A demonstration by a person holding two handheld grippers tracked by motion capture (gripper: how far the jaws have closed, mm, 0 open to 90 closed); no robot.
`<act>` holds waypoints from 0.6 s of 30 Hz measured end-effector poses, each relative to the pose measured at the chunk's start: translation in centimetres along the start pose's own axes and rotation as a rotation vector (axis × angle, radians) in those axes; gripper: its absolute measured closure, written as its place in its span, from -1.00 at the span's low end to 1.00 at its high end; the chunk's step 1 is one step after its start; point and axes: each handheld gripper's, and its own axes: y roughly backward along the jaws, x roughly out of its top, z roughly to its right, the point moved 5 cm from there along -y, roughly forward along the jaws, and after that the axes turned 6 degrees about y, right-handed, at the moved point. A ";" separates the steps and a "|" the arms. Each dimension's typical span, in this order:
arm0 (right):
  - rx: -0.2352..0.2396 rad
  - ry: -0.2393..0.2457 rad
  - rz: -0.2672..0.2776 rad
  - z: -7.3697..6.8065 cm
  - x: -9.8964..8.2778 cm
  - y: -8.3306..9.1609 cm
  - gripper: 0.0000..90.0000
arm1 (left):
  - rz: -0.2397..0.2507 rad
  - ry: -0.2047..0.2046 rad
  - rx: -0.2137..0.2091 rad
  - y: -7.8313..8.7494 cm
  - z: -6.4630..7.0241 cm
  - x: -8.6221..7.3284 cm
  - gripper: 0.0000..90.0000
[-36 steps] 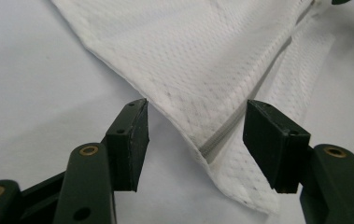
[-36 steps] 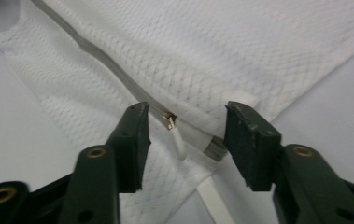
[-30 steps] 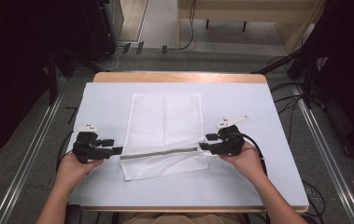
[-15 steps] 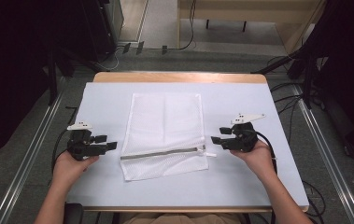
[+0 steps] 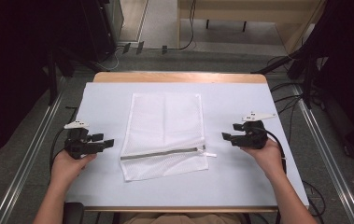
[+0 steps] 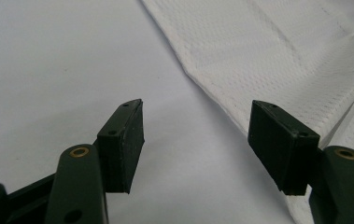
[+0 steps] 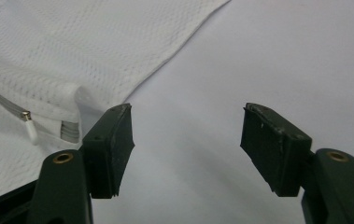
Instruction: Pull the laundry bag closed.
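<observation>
1. The worktop (image 5: pixel 240 182) is covered by a pale blue-grey sheet, and a strip of bare wood is seen along its far edge. No writing or label can be read on it.
2. A white mesh laundry bag (image 5: pixel 165 126) is laid flat at the middle of the worktop, between the two tongs and apart from both. Its weave is seen close up in the left gripper view (image 6: pixel 277 51) and in the right gripper view (image 7: pixel 95 42). No brand or printed tag can be made out on it.
3. A grey zipper (image 5: pixel 163 154) is run across the near part of the bag, slanted slightly, and appears closed. Its white pull tab (image 5: pixel 210 154) is seen at the bag's right edge, lying on the sheet; it is also caught in the right gripper view (image 7: pixel 31 128).
4. The left tongs (image 5: pixel 108 141) are held just left of the bag, jaws spread wide with nothing between them (image 6: pixel 195 140).
5. The right tongs (image 5: pixel 224 136) are held to the right of the bag, well clear of the pull tab; their jaws have just been opening and stand wide and empty (image 7: pixel 186 142).
</observation>
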 end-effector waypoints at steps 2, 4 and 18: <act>-0.012 -0.003 0.001 0.2 -0.1 0.0 -0.24 | 0.000 0.002 0.004 0.0 -0.1 0.0 -0.19; -0.022 -0.001 0.003 0.4 -0.2 -0.1 -0.25 | -0.001 0.006 0.006 -0.1 -0.1 0.0 -0.19; -0.059 0.004 -0.011 0.9 -0.5 -0.8 -0.31 | -0.021 0.016 0.021 -0.5 -0.2 -0.1 -0.20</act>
